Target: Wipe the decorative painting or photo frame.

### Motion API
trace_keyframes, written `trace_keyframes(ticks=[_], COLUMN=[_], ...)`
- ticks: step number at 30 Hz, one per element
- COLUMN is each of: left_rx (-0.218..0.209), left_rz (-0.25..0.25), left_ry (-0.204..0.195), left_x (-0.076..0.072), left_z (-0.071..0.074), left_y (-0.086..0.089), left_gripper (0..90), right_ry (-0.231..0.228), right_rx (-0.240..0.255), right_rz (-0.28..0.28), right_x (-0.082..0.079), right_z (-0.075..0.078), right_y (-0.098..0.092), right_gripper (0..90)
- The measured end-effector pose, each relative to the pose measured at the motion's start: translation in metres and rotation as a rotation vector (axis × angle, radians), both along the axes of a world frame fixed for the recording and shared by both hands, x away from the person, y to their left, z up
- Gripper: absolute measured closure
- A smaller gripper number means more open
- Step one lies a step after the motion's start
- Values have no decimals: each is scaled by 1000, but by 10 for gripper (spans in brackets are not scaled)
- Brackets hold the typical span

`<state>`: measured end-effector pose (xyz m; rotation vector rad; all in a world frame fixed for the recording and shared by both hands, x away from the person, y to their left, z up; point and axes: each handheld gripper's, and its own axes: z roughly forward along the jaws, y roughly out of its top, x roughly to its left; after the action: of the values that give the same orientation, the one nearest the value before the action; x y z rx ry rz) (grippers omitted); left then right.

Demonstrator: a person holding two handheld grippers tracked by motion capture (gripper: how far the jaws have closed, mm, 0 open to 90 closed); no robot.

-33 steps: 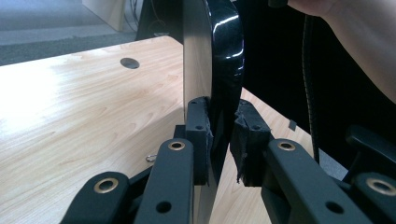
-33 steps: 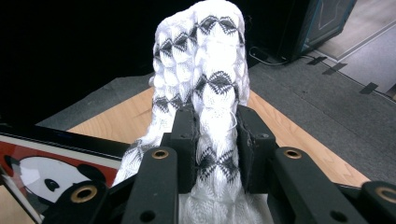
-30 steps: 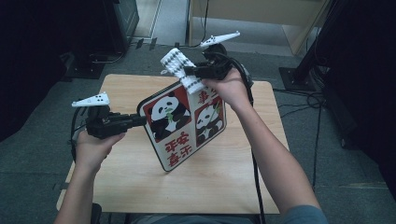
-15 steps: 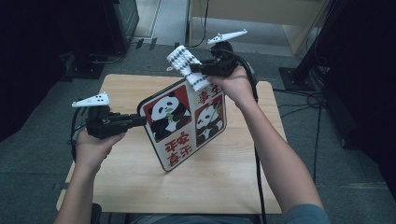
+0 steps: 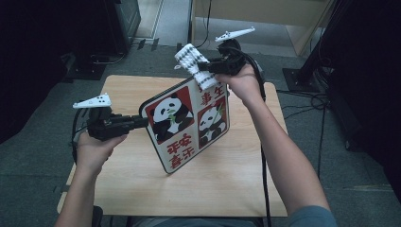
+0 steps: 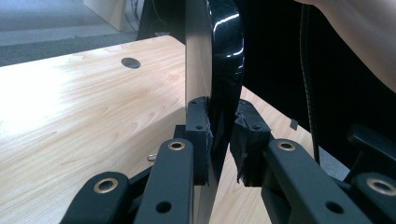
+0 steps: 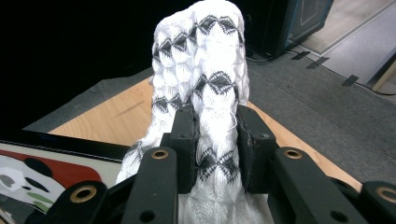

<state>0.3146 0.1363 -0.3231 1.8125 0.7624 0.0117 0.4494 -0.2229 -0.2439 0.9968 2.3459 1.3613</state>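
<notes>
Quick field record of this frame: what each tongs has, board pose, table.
left tongs: shut on the board's left edge
right tongs: shut on the cloth
board: panda picture with red characters, glossy black back, held tilted, picture side toward the camera; whether its lower corner touches the table cannot be told
cloth: white knit with black diamond pattern, bunched, at the board's upper edge
table: light wood, cable hole in the top
</notes>
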Motion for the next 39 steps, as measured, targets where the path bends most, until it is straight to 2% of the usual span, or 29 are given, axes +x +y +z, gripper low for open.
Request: trace_keyframes(ticks=[14, 29, 39], left_rx=[17, 16, 18], left_rz=[3, 11, 11], left_ry=[2, 11, 8], left_x=[0, 0, 0], left_z=[1, 2, 1], left_y=[0, 0, 0], left_gripper=[785, 783, 784], right_ry=[11, 30, 53], right_rx=[-18, -35, -16], right_rz=[-42, -97, -157], right_x=[11, 21, 28], right_z=[3, 6, 4], right_y=[-14, -31, -49], right_gripper=[732, 730, 747])
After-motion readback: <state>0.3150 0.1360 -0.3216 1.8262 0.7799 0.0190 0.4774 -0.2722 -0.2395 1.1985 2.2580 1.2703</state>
